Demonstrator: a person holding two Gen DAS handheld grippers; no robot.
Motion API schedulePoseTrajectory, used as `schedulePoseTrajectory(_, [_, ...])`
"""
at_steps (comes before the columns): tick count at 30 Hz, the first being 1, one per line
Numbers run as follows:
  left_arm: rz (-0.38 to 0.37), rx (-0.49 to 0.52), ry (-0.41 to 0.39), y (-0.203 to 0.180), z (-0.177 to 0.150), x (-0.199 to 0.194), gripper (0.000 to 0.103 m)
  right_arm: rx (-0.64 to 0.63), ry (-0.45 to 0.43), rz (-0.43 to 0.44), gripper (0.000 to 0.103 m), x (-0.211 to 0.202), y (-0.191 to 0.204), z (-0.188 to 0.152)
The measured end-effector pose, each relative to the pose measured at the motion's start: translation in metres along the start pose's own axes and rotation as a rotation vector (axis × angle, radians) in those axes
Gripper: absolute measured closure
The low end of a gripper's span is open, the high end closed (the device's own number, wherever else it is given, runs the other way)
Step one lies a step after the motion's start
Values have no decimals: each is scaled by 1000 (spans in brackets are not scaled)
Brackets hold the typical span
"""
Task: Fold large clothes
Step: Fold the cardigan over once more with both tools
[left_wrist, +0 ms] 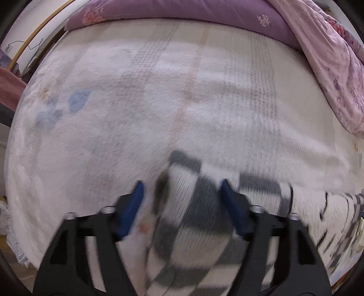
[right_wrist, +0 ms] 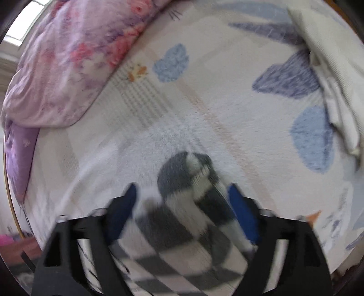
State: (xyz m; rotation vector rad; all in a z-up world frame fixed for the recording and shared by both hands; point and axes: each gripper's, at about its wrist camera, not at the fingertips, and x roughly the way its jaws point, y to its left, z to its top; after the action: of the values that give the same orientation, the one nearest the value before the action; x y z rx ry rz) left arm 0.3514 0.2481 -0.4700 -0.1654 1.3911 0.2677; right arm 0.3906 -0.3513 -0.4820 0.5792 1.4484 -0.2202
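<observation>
A bed (left_wrist: pixel 182 102) fills both views, covered by a fluffy white blanket (right_wrist: pixel 204 102) printed with pale blue and grey cloud shapes and faint checked bands. A purple floral pillow (left_wrist: pixel 182 13) runs along its far edge, and a pink flowered quilt (right_wrist: pixel 68 57) is heaped at one side. A folded cream cloth (right_wrist: pixel 329 79) lies on the blanket at the right of the right wrist view. The grey-and-white checked garment (left_wrist: pixel 193 216) lies on the blanket at the near edge, bunched up between the blue fingers of both grippers. The left gripper (left_wrist: pixel 182 193) stands wide with the cloth rising between its jaws; the right gripper (right_wrist: pixel 182 195) is likewise wide around a raised fold. Motion blur smears the garment, so whether either pad touches the cloth cannot be told, and its lower part is cut off by the frames.
</observation>
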Motion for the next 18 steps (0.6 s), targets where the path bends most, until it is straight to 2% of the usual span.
schedulePoseTrajectory(2, [-20, 8, 30, 7, -12, -9, 24, -43, -1, -26, 14, -17, -5, -15])
schedulePoseTrajectory(6, [-49, -11, 90, 26, -63, -29, 22, -89, 37, -93, 14, -42, -30, -64])
schedulePoseTrajectory(10, [-127, -108, 216, 43, -125, -18, 22, -71, 131, -171, 13, -34, -63, -127])
schedulePoseTrajectory(12, [-122, -171, 276, 50, -156, -3, 28, -14, 204, -150, 13, -18, -80, -153])
schedulePoseTrajectory(13, [-128, -183, 288, 50, -166, 2, 42, 37, 247, -108, 13, -6, -89, -168])
schedulePoseTrajectory(15, [-99, -177, 247, 51, -178, 9, 53, 99, 287, -56, 17, 11, -98, -184])
schedulePoseTrajectory(16, [-84, -167, 235, 51, -180, 11, 64, 149, 298, -18, 43, 21, -102, -192])
schedulePoseTrajectory(17, [-81, -171, 237, 53, -181, 14, 70, 190, 288, 50, 82, 24, -104, -196])
schedulePoseTrajectory(18, [-95, -193, 241, 57, -181, 14, 75, 220, 269, 122, 84, 25, -104, -198])
